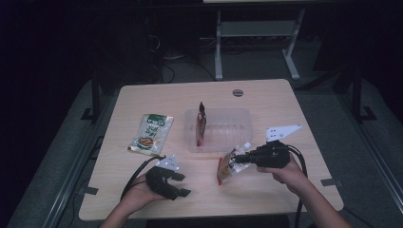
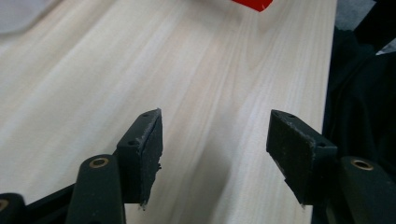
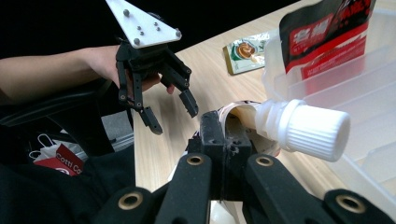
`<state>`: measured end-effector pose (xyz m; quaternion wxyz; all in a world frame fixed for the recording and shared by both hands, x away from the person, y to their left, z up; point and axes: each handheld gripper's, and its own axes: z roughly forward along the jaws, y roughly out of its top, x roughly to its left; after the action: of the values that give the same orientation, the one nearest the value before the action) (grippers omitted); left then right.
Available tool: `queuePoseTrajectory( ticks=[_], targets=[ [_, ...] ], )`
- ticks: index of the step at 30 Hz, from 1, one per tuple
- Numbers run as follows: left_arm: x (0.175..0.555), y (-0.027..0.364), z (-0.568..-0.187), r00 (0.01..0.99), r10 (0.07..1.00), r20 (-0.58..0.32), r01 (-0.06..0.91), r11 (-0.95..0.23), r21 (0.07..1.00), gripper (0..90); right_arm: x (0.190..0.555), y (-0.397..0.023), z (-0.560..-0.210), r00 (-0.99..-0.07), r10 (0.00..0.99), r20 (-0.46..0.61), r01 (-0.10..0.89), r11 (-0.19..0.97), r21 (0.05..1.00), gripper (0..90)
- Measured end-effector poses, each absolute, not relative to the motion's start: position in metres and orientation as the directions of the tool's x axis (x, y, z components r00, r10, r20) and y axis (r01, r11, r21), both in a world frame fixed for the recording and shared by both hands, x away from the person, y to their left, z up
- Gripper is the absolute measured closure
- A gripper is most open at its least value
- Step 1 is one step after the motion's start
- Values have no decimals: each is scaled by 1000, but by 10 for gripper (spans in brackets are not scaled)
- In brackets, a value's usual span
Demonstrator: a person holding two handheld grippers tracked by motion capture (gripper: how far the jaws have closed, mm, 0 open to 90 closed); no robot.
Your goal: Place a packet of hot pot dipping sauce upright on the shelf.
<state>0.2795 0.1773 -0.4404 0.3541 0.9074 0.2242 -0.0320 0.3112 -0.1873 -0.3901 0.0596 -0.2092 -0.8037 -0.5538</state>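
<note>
A clear plastic tub [image 1: 237, 124] sits mid-counter [image 1: 266, 95], with a dark red snack packet [image 1: 201, 124] standing on edge inside it against its left wall. Left of the tub, well apart from it, a green-and-white sachet [image 1: 151, 133] lies flat. A small round grommet [image 1: 237, 92] marks the counter's far edge.

The right claw [image 1: 236, 160] is clenched on a spouted drink pouch [image 1: 226, 169] just in front of the tub, gripping it below the white screw cap [image 3: 312, 129]; the pouch's lower end rests on the counter.

The left claw [image 1: 182, 184] sits near the front edge, jaws spread wide with bare wood between them, holding nothing. The pouch's red corner [image 2: 252, 3] lies beyond it.
</note>
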Motion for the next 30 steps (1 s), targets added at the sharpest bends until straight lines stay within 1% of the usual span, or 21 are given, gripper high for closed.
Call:
queuePoseTrajectory(
  ticks=[4,16,30],
  targets=[
    [281,176,-439,905,374,-202,412,-654,634,336,314,-189,-383,-909,270,318,392,295,871,896],
    [282,178,-439,908,371,-193,404,-660,633,318,329,-190,-363,-911,290,294,375,282,883,896],
    [281,179,-439,907,371,-201,408,-652,639,317,359,-185,-346,-912,309,268,352,258,900,896]
  ],
)
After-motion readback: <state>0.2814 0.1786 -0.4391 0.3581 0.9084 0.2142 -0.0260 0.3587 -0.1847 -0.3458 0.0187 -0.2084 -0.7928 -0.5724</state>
